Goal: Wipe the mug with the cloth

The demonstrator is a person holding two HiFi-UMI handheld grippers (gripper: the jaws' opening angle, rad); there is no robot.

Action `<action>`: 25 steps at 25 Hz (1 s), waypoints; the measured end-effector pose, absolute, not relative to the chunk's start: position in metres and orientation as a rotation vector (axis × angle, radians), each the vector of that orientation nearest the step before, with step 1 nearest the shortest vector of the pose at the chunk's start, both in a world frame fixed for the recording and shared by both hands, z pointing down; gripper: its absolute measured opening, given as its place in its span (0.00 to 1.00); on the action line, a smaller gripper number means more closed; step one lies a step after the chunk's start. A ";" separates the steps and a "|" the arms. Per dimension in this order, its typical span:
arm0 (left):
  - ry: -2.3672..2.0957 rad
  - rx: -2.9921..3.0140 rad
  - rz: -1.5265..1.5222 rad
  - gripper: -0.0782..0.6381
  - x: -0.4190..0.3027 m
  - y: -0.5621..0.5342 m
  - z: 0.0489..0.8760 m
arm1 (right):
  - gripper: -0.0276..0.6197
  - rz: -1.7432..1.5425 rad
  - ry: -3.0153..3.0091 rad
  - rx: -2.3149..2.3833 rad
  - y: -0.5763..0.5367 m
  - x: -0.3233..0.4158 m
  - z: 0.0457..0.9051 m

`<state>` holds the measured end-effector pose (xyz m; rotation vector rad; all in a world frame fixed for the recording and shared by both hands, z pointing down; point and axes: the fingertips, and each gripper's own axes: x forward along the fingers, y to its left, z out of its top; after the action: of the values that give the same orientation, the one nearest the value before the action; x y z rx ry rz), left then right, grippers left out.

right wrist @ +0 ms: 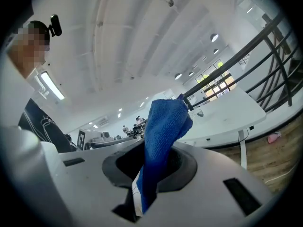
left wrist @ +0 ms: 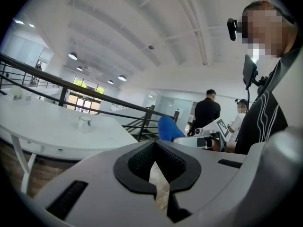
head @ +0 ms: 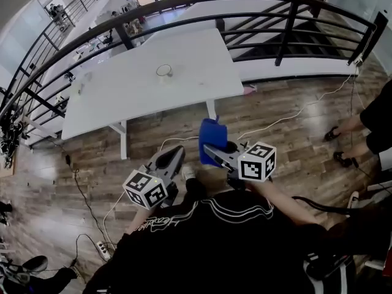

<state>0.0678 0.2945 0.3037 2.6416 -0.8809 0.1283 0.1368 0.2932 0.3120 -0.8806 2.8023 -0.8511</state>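
Across the wood floor, the white surface stands well apart from the person. Right claw pinches the blue cloth, which sticks up. Left claw is pressed together, nothing in it. Clear mug sits upright on the surface.

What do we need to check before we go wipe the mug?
1. Cloth held: the blue cloth is pinched in the right gripper. Ok.
2. Left gripper free to hold the mug: its jaws are together with nothing between them. Ok, but it must open first.
3. Mug standing up: it is upright on the white table. Ok.
4. Mug close enough: both grippers are over the floor, short of the table. Not ok.
5. Mug empty: too small to see. Cannot tell.
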 end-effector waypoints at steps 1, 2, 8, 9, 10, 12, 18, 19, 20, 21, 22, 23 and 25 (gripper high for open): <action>-0.881 2.642 0.126 0.12 0.070 0.299 0.301 | 0.13 -0.850 2.805 -0.885 0.298 0.139 0.310; -0.880 2.641 0.124 0.12 0.071 0.301 0.298 | 0.13 -0.853 2.807 -0.890 0.302 0.141 0.308; -0.870 2.649 0.120 0.12 0.085 0.328 0.294 | 0.13 -0.836 2.821 -0.895 0.331 0.152 0.307; -0.867 2.656 0.124 0.12 0.084 0.333 0.294 | 0.13 -0.831 2.821 -0.895 0.335 0.151 0.308; -0.866 2.661 0.126 0.12 0.083 0.336 0.293 | 0.13 -0.832 2.821 -0.896 0.339 0.149 0.308; -0.863 2.660 0.124 0.12 0.080 0.338 0.289 | 0.13 -0.835 2.823 -0.898 0.341 0.147 0.303; -0.859 2.700 0.126 0.12 0.096 0.343 0.283 | 0.13 -0.769 2.849 -0.899 0.345 0.161 0.297; -0.860 2.705 0.126 0.12 0.096 0.343 0.282 | 0.13 -0.766 2.846 -0.901 0.345 0.161 0.297; -0.861 2.711 0.127 0.12 0.095 0.342 0.280 | 0.13 -0.763 2.842 -0.901 0.344 0.160 0.295; -0.864 2.717 0.129 0.12 0.094 0.341 0.278 | 0.13 -0.758 2.839 -0.900 0.343 0.158 0.292; -0.867 2.722 0.134 0.12 0.093 0.340 0.276 | 0.13 -0.752 2.842 -0.897 0.343 0.157 0.289; -0.873 2.726 0.141 0.12 0.093 0.339 0.275 | 0.13 -0.748 2.847 -0.895 0.342 0.157 0.287; -0.883 2.732 0.161 0.12 0.095 0.338 0.275 | 0.13 -0.748 2.854 -0.897 0.342 0.159 0.286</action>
<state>0.0954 0.3383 0.2754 2.7323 -0.8833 0.1608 0.1595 0.3418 0.2858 -0.8967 2.8536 -0.7481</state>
